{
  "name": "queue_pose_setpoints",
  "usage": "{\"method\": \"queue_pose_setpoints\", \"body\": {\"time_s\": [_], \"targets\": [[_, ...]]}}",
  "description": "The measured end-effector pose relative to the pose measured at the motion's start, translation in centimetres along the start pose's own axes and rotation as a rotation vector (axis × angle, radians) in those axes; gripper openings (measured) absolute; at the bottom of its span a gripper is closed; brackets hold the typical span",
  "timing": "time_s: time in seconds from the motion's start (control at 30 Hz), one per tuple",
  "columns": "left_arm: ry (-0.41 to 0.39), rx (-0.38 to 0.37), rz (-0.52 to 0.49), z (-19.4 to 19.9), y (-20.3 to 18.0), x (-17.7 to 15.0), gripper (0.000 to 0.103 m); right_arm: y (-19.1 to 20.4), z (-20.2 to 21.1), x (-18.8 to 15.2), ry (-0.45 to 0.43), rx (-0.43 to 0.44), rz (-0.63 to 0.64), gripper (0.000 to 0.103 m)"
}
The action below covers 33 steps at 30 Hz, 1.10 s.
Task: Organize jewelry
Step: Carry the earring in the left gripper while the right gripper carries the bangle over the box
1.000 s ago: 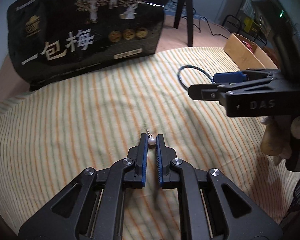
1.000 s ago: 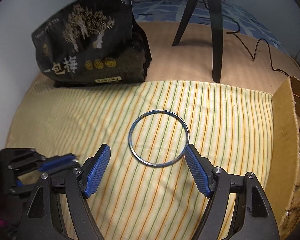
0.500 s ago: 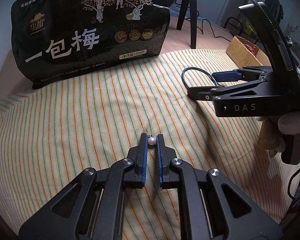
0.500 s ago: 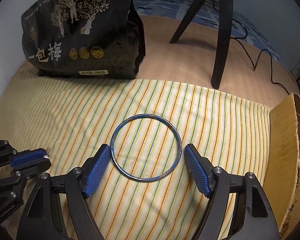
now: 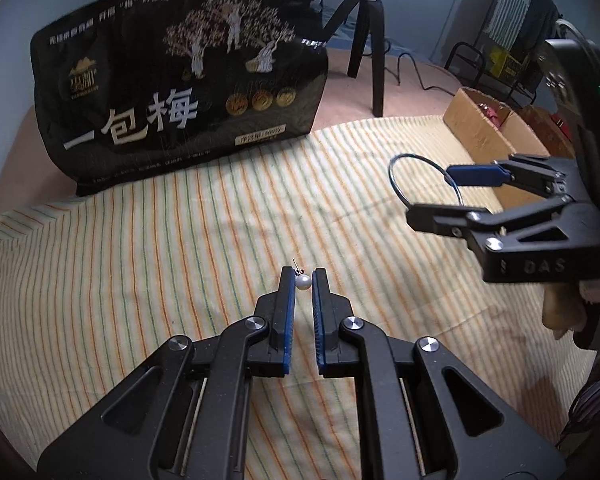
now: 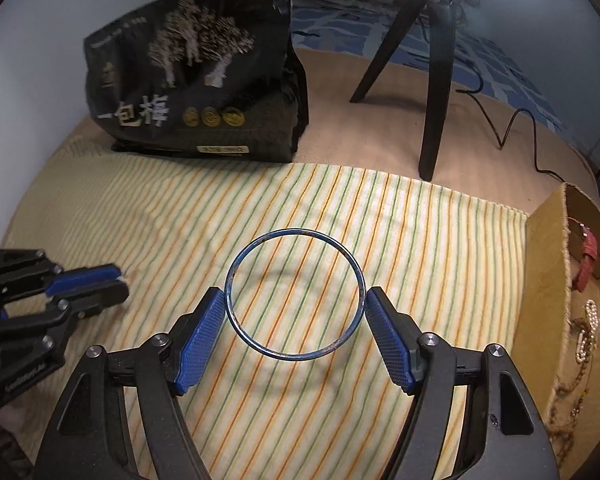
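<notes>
Left gripper [image 5: 303, 276] pinches a pearl earring [image 5: 302, 281] mid-frame; right gripper [image 6: 295, 309] clamps the blue bangle [image 6: 295, 294], striped cloth [image 6: 420, 240] bare up to the cardboard box [image 6: 544, 280] at right edge.

A striped cloth [image 6: 300, 208] fills the middle of the right wrist frame; a bangle [image 6: 295, 294] sits at its centre between the right gripper [image 6: 295, 300] pads; a printed bag [image 6: 196, 80] stands upper left behind the cloth; a tripod [image 6: 428, 80] stands upper right; a cardboard box [image 6: 544, 280] sits at the right edge; the left gripper [image 6: 100, 284] enters from the left, holding a pearl earring [image 5: 303, 281].
</notes>
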<state>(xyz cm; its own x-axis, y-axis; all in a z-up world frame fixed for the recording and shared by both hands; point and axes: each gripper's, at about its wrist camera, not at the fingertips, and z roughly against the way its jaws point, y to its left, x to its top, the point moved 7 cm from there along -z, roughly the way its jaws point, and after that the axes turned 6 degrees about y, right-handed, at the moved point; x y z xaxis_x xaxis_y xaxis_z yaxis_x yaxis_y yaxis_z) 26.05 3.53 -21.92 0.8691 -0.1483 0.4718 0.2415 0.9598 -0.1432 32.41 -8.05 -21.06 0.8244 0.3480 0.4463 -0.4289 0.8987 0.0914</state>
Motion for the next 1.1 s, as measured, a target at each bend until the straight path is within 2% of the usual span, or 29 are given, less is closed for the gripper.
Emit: {"method": "queue_pose_setpoints", "body": {"time_s": [0.33, 0.6, 1.1], "targets": [[-0.055, -0.030, -0.024, 2.9, -3.3, 1.7, 0.007, -2.0, 6.2, -1.9, -0.074, 0.023, -0.027, 0.072], [-0.095, -0.065, -0.062, 4.2, -7.4, 3.7, 0.007, -6.5, 10.5, -3.8, -0.113, -0.007, -0.073, 0.072], [-0.134, -0.138, -0.129, 4.2, -15.8, 7.6, 0.007, -14.3, 14.8, -7.8, -0.145, -0.077, -0.187, 0.072]]}}
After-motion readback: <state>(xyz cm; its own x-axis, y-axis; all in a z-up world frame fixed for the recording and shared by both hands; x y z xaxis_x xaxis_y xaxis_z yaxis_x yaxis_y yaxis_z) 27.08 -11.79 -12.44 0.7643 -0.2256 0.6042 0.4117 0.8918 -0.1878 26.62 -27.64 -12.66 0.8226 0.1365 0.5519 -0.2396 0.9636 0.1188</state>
